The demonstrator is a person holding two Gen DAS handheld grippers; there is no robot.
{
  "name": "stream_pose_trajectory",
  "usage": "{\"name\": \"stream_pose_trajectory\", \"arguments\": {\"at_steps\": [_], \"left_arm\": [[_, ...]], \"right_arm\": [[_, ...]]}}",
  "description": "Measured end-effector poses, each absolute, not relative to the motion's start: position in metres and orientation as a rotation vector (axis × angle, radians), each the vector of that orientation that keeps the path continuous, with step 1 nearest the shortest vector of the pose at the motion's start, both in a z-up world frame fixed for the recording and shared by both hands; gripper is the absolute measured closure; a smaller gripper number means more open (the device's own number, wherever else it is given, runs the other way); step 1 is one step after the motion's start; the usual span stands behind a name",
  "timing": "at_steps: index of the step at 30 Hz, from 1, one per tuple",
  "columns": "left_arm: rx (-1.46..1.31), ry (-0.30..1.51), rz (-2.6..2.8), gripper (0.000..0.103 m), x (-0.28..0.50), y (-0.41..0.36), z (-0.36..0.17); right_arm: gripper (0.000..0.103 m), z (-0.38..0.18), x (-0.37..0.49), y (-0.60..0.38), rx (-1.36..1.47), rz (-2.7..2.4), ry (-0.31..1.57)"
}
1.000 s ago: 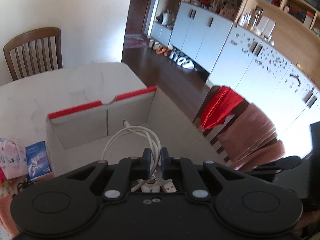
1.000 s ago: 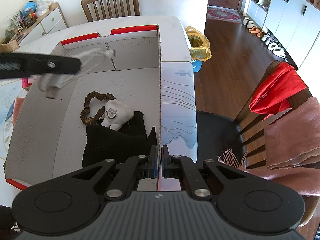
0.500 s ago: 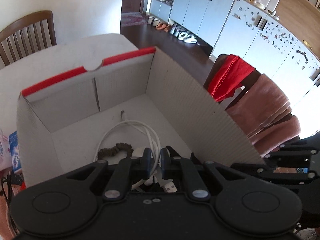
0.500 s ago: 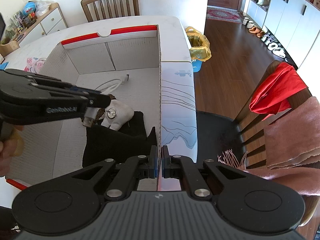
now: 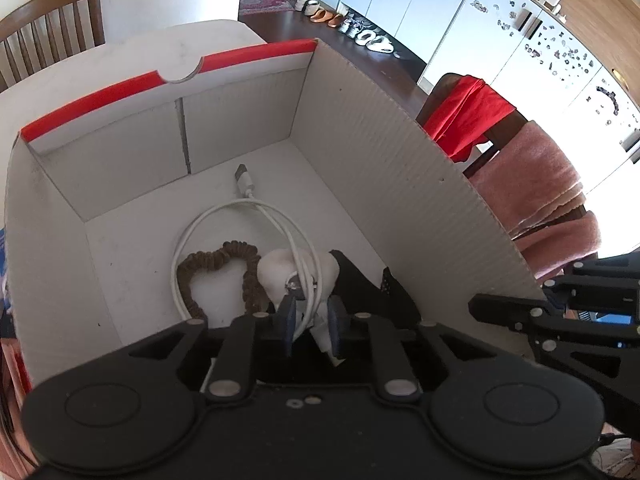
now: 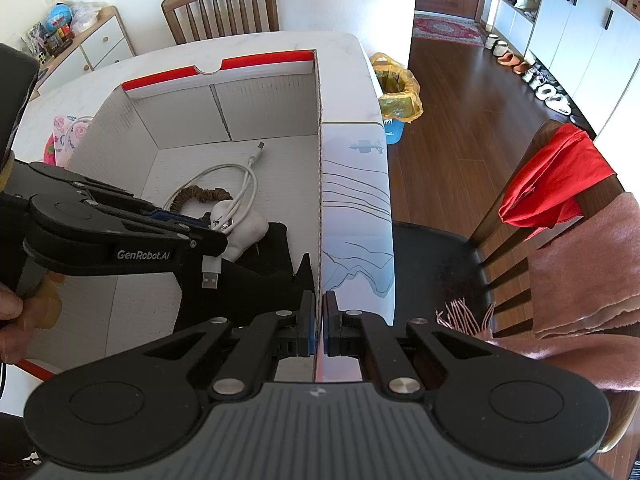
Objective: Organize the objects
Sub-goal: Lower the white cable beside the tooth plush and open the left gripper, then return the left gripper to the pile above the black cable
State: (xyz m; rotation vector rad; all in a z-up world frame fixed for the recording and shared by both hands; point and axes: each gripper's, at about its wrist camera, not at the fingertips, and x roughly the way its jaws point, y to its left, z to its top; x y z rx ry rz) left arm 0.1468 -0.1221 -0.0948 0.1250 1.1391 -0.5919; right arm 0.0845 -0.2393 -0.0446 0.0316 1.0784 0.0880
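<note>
Left wrist view looks down into the white cardboard box (image 5: pixel 400 184) with its red-edged far flap. The left gripper (image 5: pixel 311 326) is low inside it, fingers (image 5: pixel 287 320) spread a little apart, with the strands of the white USB cable (image 5: pixel 224 216) running between them; whether the pads still press the cable I cannot tell. The cable's loop lies on the box floor, one plug pointing at the far wall. Under the loop sit a brown scrunchie (image 5: pixel 216 260), a white pouch (image 5: pixel 280 272) and a black cloth (image 5: pixel 360 292).

From the right wrist view, the cable's other plug (image 6: pixel 211 270) hangs just below the left gripper's tip. The right gripper (image 6: pixel 319 330) has its fingers (image 6: pixel 308 328) pinched together on the box's right wall (image 6: pixel 319 160). The box stands on the white bench (image 6: pixel 352 60), with a wooden chair (image 6: pixel 220 4) behind and red cloth (image 6: pixel 556 176) draped on another chair.
</note>
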Motion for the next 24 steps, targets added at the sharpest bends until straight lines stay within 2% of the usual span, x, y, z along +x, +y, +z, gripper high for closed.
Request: {"name": "stream_pose_trajectory", "arguments": {"at_steps": [11,15,24], "left_arm": [[0.088,1.1,-0.601,0.07,0.134,-0.115,-0.075],[0.067,1.063,-0.601,0.061,0.125,-0.109,-0.061],[-0.012,0.99,-0.581,0.057,0.113,-0.087,-0.028]], "right_arm": [[0.099,-0.045,0.085,-0.24,0.033,0.088,1.078],[0.1,-0.045,0.085,-0.24,0.033,0.088,1.078],[0.1,-0.045,0.085,-0.24,0.033,0.088,1.078]]}}
